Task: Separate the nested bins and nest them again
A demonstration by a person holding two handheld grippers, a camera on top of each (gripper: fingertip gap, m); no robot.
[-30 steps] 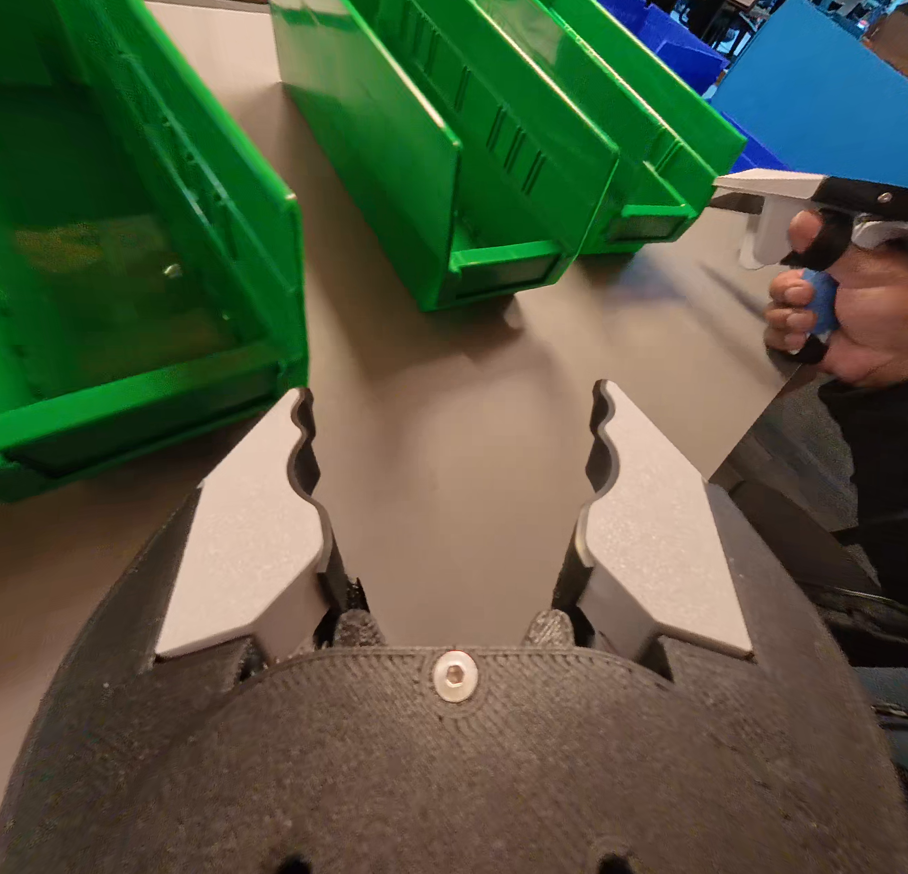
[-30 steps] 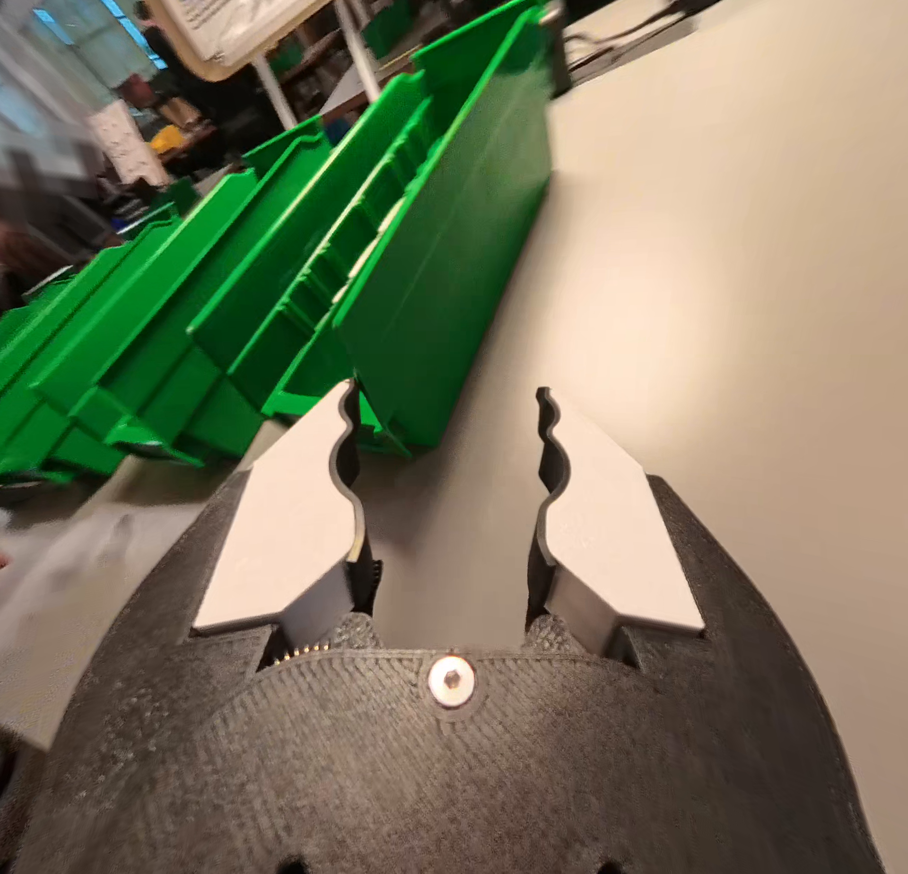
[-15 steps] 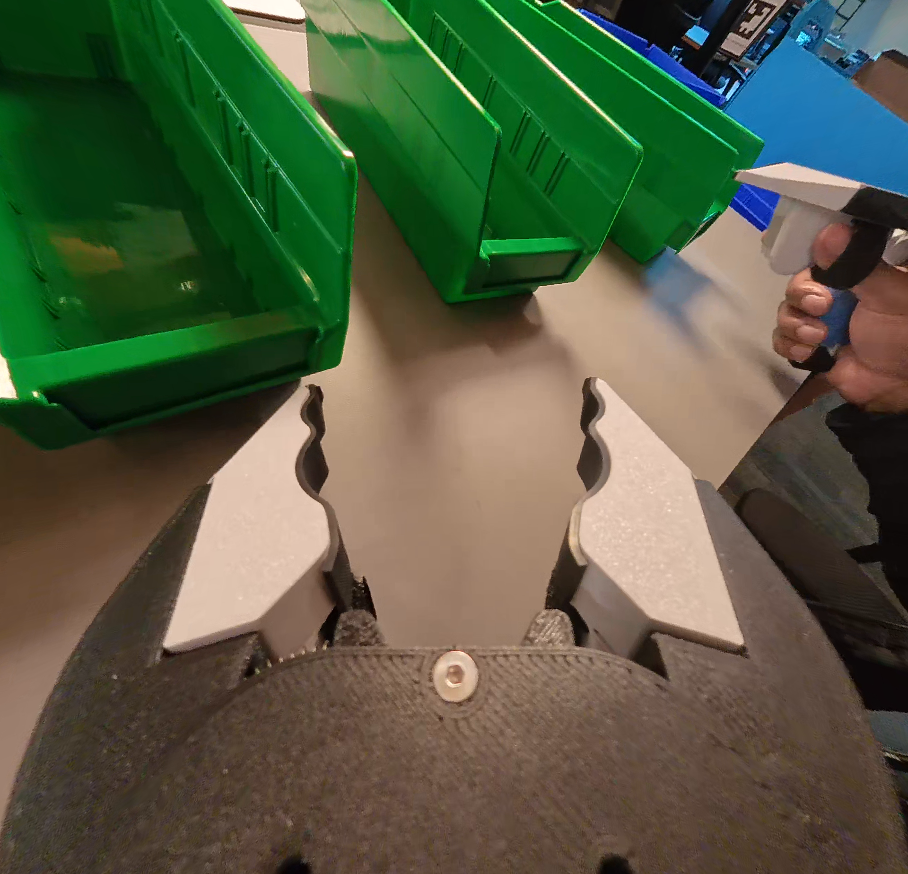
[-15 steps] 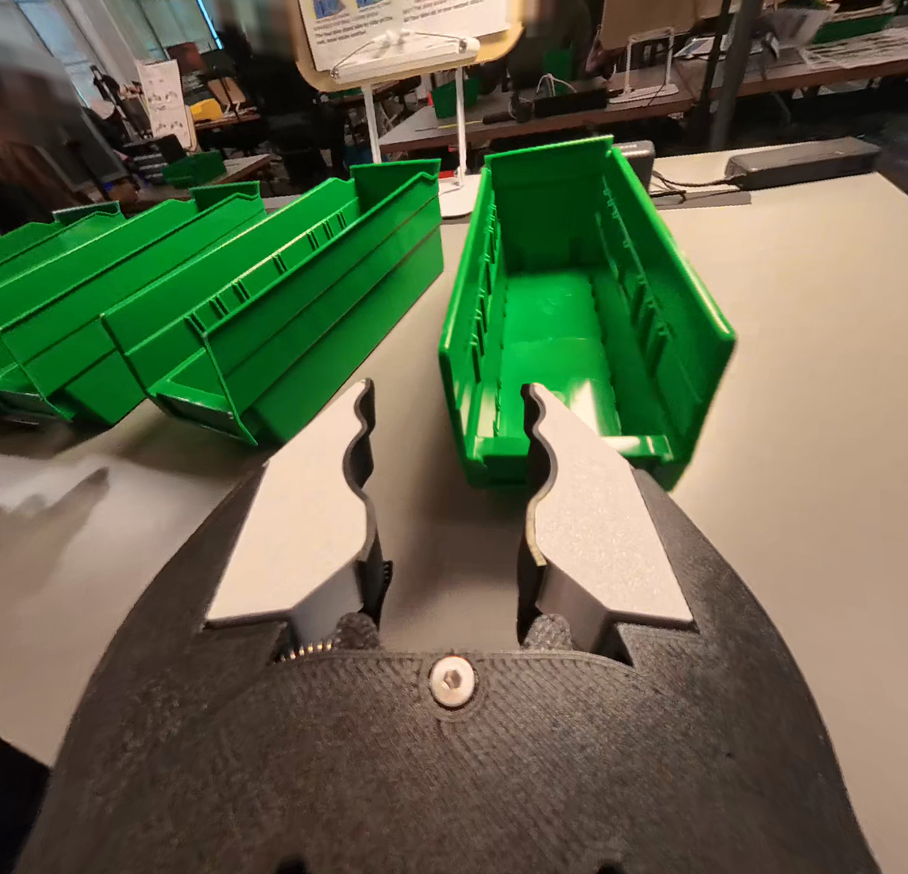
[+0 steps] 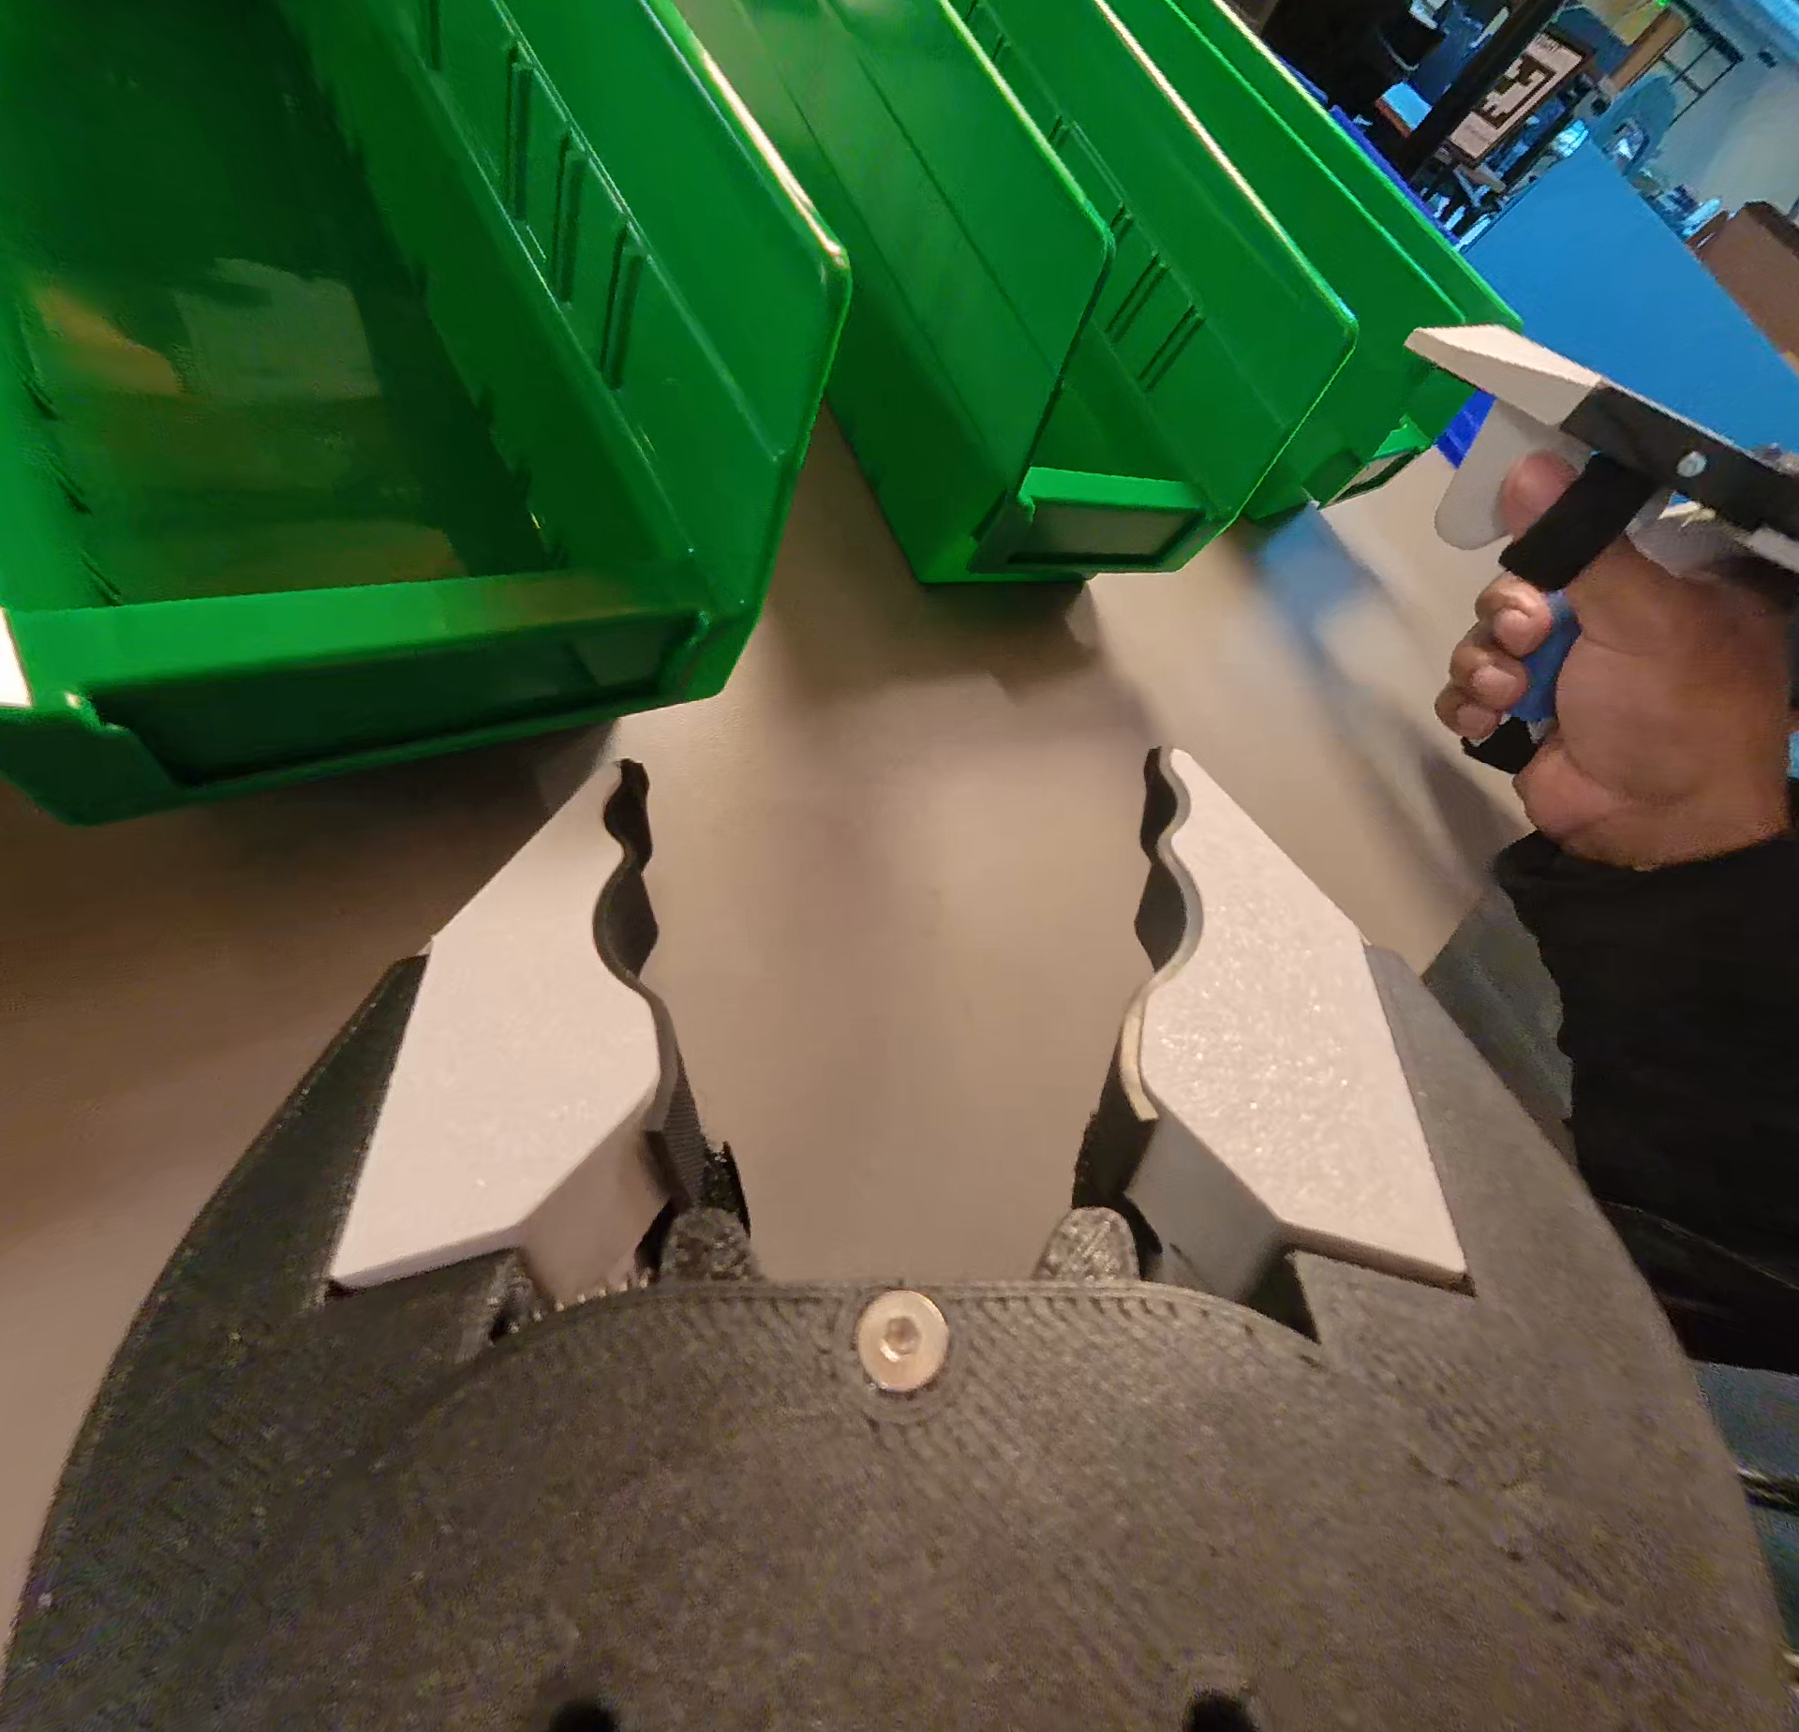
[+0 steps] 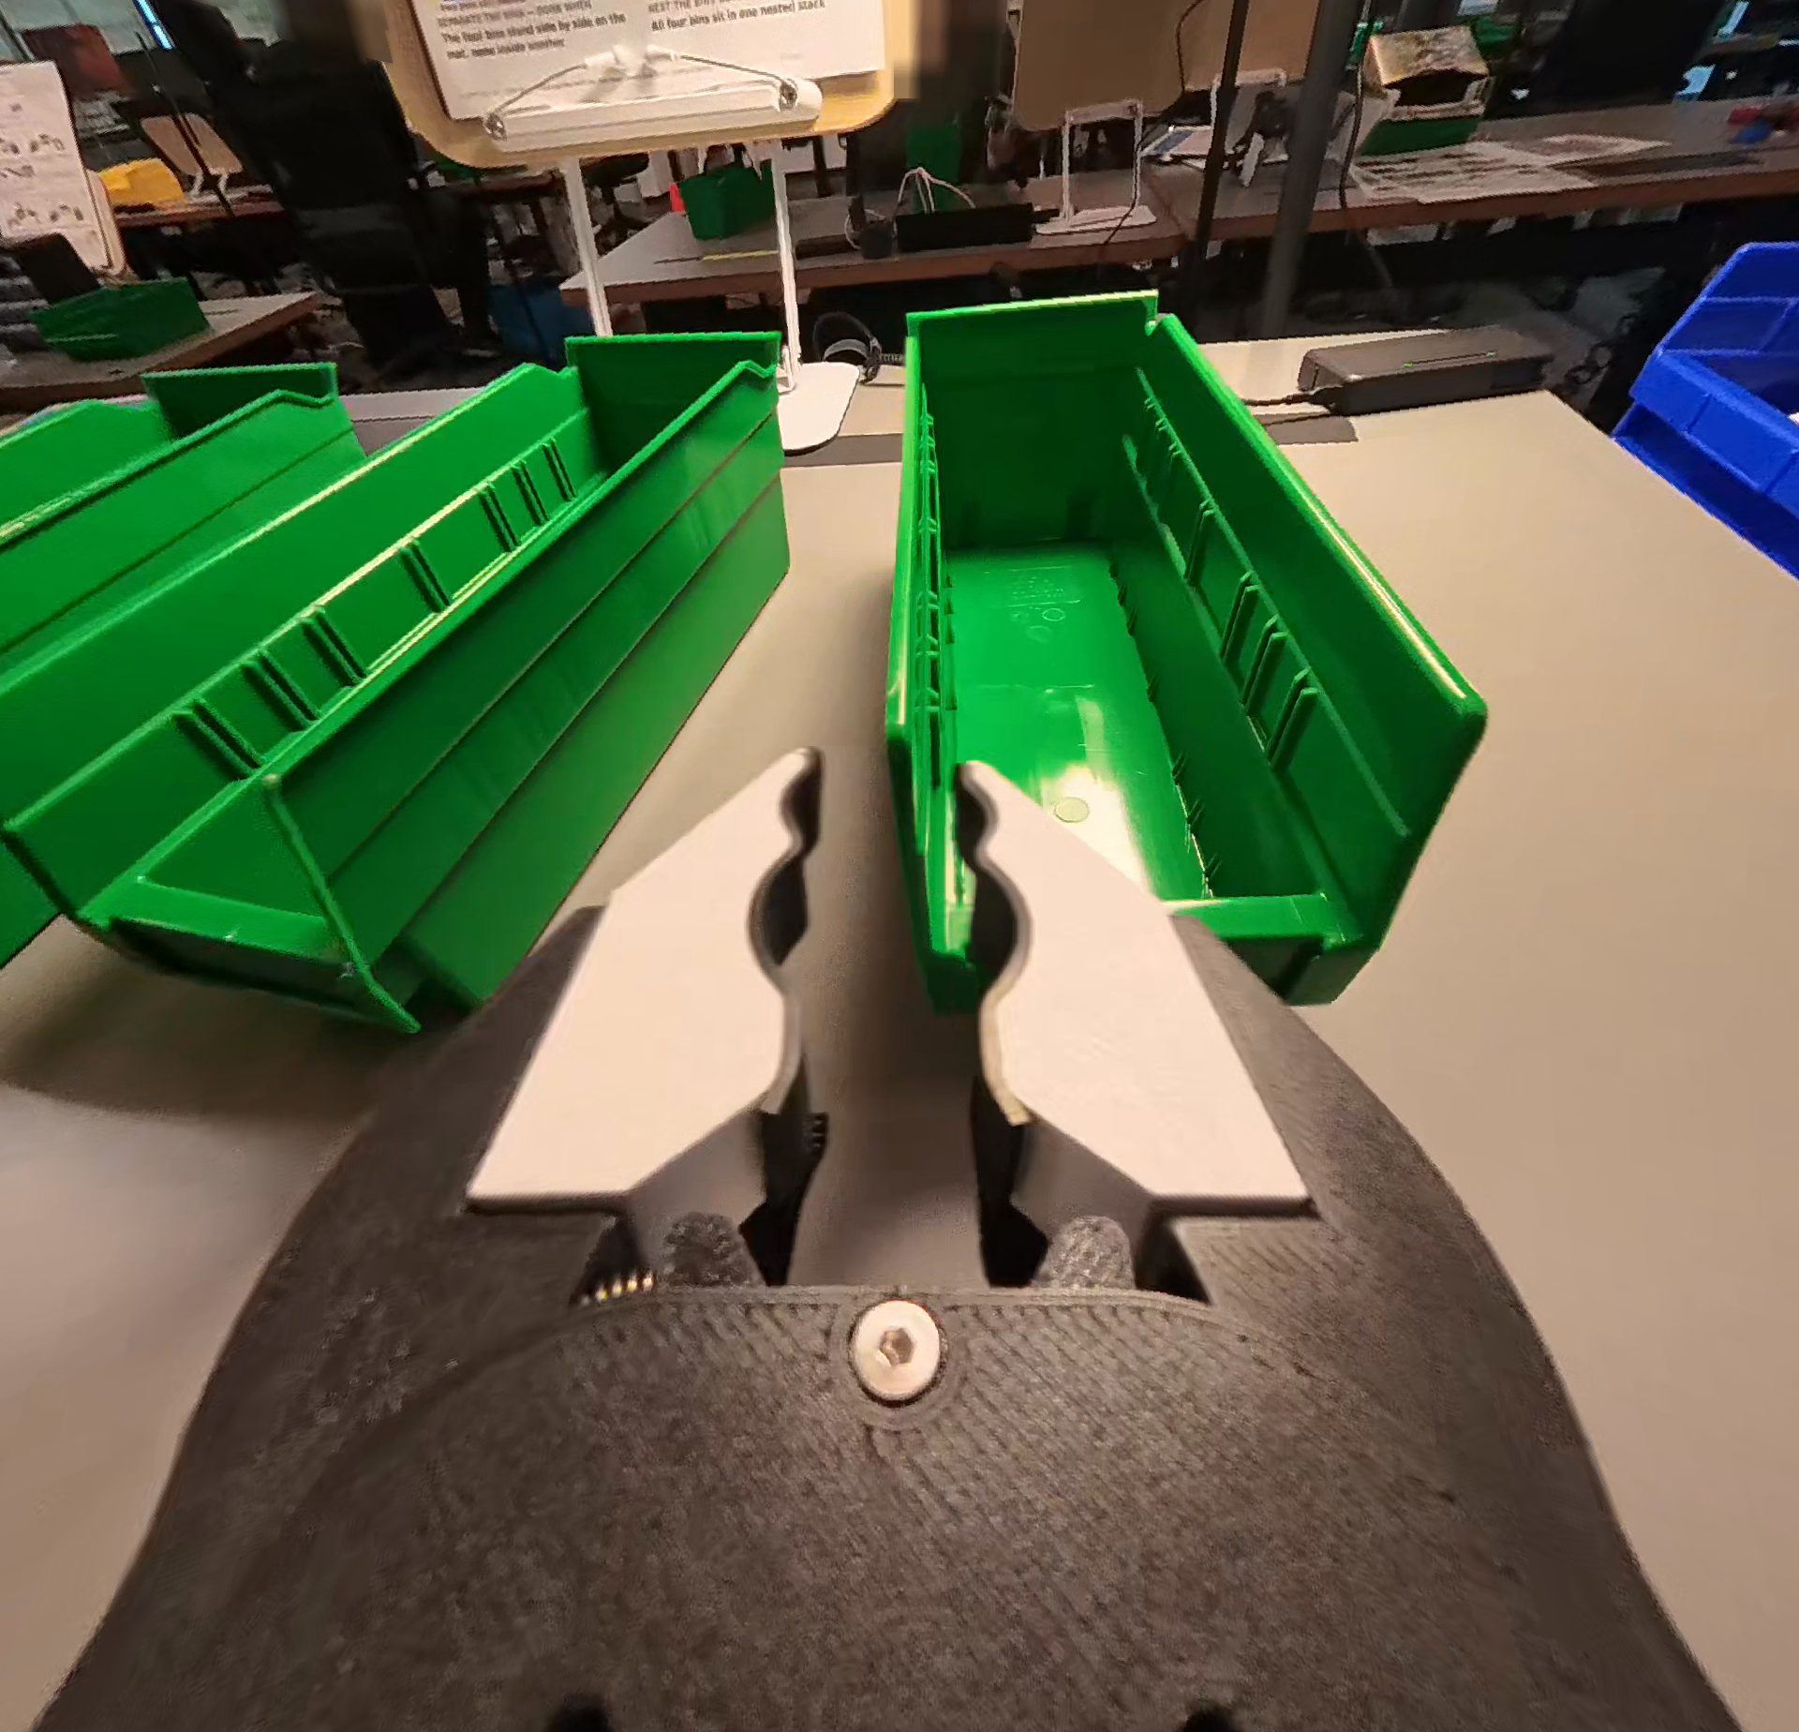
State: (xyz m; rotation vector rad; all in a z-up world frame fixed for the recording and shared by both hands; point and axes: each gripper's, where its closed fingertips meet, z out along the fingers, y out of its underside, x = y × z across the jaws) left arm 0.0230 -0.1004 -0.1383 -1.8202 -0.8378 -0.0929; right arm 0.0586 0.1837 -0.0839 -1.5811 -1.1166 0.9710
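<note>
There's an instruction sheet with writing and blue bin pictures clipped to a stand (image 6: 642,20) behind the bench (image 6: 1558,906). The green bins sit apart in a row; the nearest bin (image 6: 1119,663) is empty. The right tool (image 6: 891,770) straddles that bin's left wall, narrowly open with a gap showing at the left pad. The left tool (image 5: 891,789) is wide open over bare bench. Blue bins (image 6: 1733,390) sit far right.

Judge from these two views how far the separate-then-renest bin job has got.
Done: the green bins stand apart, side by side on the table. In hand: the right gripper straddles one bin's side wall, not yet clamped; the left gripper is open and empty. Left: all re-nesting.
</note>
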